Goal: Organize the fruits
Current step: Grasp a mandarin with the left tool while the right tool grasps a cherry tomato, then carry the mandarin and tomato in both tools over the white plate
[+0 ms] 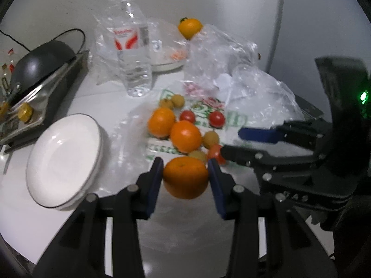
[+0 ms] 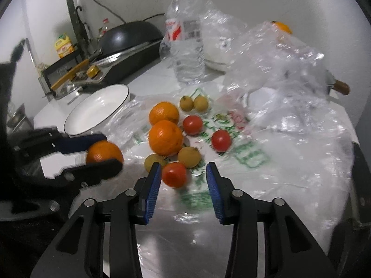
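My left gripper (image 1: 185,176) is shut on an orange (image 1: 185,177), which also shows in the right wrist view (image 2: 104,154) held at the left. My right gripper (image 2: 183,178) is open, with a red tomato (image 2: 174,174) just beyond its left finger. Two more oranges (image 2: 165,137) lie on a printed plastic bag (image 2: 243,159) with two more tomatoes (image 2: 221,140) and several small yellow-green fruits (image 2: 189,157). Stacked white plates (image 1: 65,159) sit to the left. In the left wrist view the right gripper (image 1: 231,142) comes in from the right, its tips by a tomato (image 1: 215,153).
A water bottle (image 1: 134,46) stands behind the fruit. Crumpled clear bags (image 2: 278,69) lie at the right. A black pan on a stove (image 1: 41,62) is at the left. Another orange (image 1: 189,27) sits at the back by a white dish (image 1: 167,63).
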Motion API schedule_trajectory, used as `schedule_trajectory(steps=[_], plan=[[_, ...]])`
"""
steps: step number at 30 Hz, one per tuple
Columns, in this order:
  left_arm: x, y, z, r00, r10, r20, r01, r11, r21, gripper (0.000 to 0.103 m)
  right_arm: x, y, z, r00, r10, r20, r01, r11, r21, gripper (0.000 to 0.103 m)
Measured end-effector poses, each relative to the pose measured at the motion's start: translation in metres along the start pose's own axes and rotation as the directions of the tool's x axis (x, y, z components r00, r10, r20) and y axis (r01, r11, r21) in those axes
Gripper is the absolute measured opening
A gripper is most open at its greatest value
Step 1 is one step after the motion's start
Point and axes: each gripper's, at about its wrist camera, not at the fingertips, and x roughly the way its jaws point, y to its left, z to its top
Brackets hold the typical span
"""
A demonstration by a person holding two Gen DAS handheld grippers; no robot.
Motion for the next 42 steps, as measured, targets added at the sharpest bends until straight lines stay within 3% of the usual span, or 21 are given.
schedule_trajectory(steps=[9,17,33,42], plan=[[-0.01,0.013,0.0,0.999,0.016,0.03,-0.016,1.0,0.008,0.041,0.017,0.008,-0.005,0.999,-0.01,-0.051,0.009,0.999,-0.033,0.03],[-0.018,0.019,-0.001,0.998,0.01,0.057,-0.011,1.0,0.014,0.041,0.012,0.013,-0.005,0.999,-0.039,-0.036,0.038,0.999,-0.033,0.029],[-0.043,0.055,-0.001,0.989,0.028,0.145,-0.028,1.0,-0.004,0.041,-0.023,0.049,0.025,0.993,-0.043,0.108,0.05,0.996,-0.068,0.029],[-0.055,0.092,-0.009,0.983,0.054,0.173,-0.049,0.998,-0.033,0.041,-0.018,0.083,0.044,0.992,-0.03,0.123,0.043,0.993,-0.107,0.029]])
